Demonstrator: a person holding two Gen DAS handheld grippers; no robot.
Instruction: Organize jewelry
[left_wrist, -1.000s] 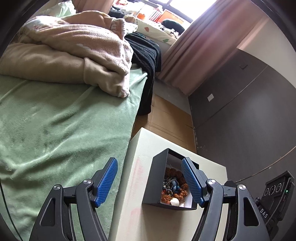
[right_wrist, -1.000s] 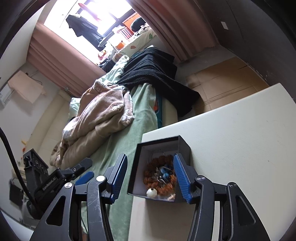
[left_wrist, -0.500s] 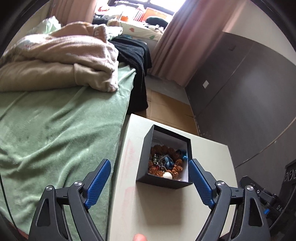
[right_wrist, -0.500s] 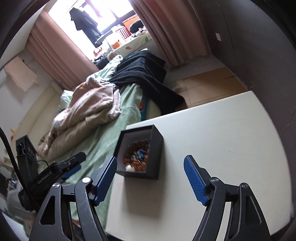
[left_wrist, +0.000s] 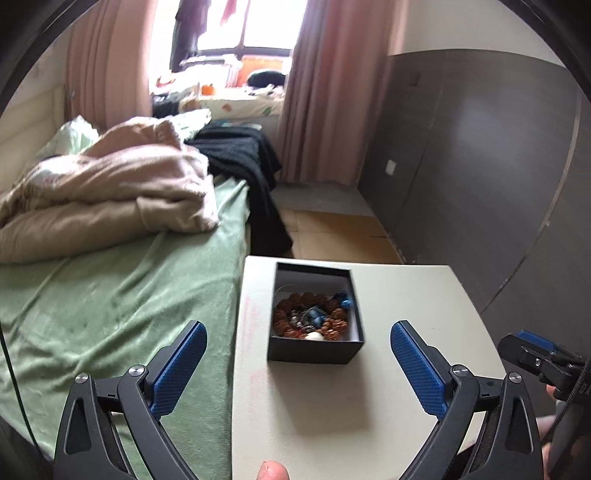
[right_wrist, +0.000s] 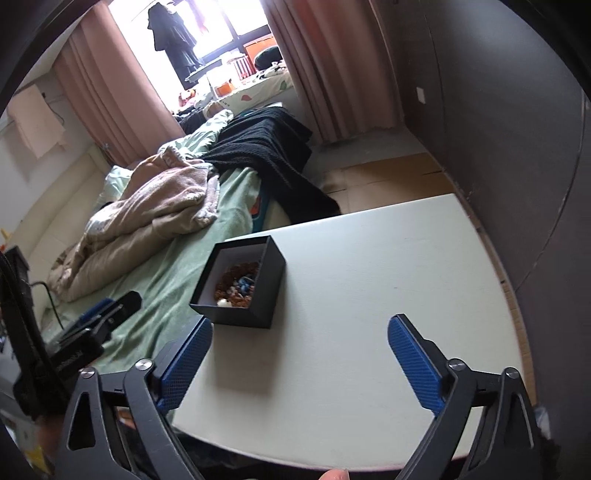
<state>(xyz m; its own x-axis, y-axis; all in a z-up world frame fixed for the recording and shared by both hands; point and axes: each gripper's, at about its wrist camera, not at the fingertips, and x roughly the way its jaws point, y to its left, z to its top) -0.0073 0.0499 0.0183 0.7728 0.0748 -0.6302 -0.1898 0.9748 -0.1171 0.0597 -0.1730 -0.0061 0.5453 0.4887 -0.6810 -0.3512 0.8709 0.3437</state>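
A small black box (left_wrist: 314, 350) with a white lining stands on the cream table (left_wrist: 332, 413), near its left edge; it also shows in the right wrist view (right_wrist: 267, 291). Inside lies a heap of jewelry (left_wrist: 312, 319): a brown bead bracelet, blue pieces and a white bead, also seen in the right wrist view (right_wrist: 238, 284). My left gripper (left_wrist: 297, 363) is open and empty, just short of the box. My right gripper (right_wrist: 299, 360) is open and empty, to the box's right and nearer the table's front.
A bed with a green sheet (left_wrist: 110, 295) borders the table's left side, with a beige blanket (left_wrist: 110, 192) and a black blanket (left_wrist: 243, 158) on it. A dark wall (left_wrist: 480, 166) runs along the right. Cardboard (left_wrist: 332, 236) covers the floor beyond the table.
Both grippers have pulled back from the box and opened wide. A second ago each had its fingers around the box; now the box stands free on the table.
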